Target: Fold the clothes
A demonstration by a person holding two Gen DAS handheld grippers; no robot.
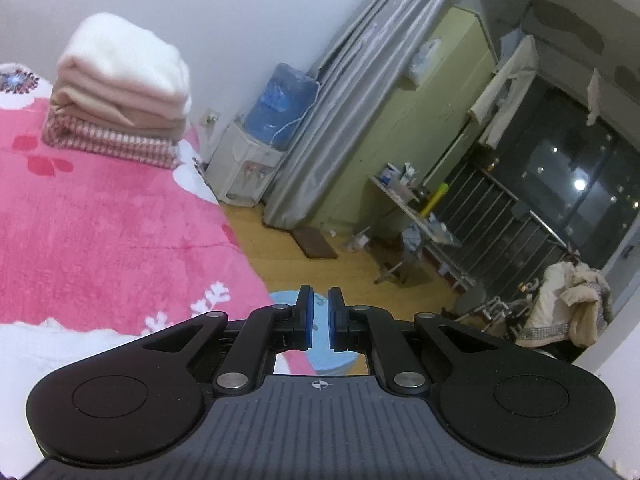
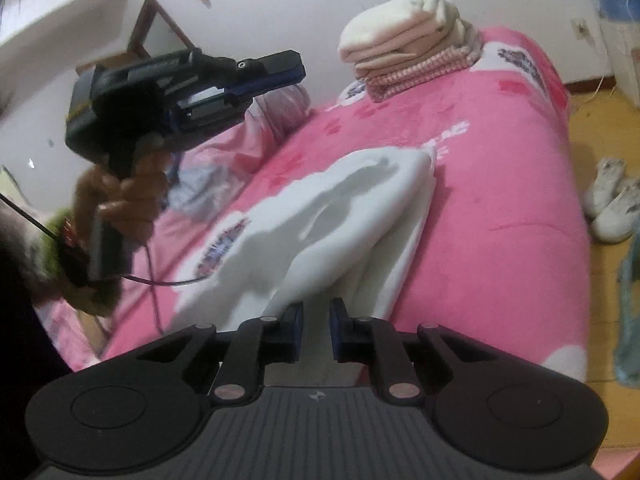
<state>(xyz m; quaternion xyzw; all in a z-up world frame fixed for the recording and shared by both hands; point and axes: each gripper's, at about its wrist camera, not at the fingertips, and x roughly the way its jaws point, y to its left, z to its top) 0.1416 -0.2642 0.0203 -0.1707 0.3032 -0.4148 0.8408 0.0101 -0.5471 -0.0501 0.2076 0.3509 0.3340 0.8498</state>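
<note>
White garment [image 2: 340,216], loosely bunched with soft folds, lies on the pink bed cover [image 2: 480,240] in the middle of the right wrist frame, its near end reaching down to the right gripper [image 2: 316,316] at the bottom centre. That gripper's fingers [image 2: 294,322] stand a little apart; the cloth's edge sits just at the left one, but whether the pads pinch it I cannot tell.

In the upper left of the same frame a hand [image 2: 120,200] holds the left gripper [image 2: 294,66] lifted above the bed, seen from the side and pointing toward the right. From its own camera, the left gripper [image 1: 319,312] shows at the bottom centre with its blue-padded fingers [image 1: 306,316] drawn close together, only a narrow slit between them and nothing caught there; beyond them is a pale blue round object [image 1: 320,344] on the floor.

A stack of folded clothes [image 2: 408,40], cream on top, beige below and pink-striped at the base, sits at the far end of the bed, upper right of the right wrist frame and upper left of the left wrist frame [image 1: 120,92]. White shoes [image 2: 612,200] lie on the wooden floor at the right edge.
</note>
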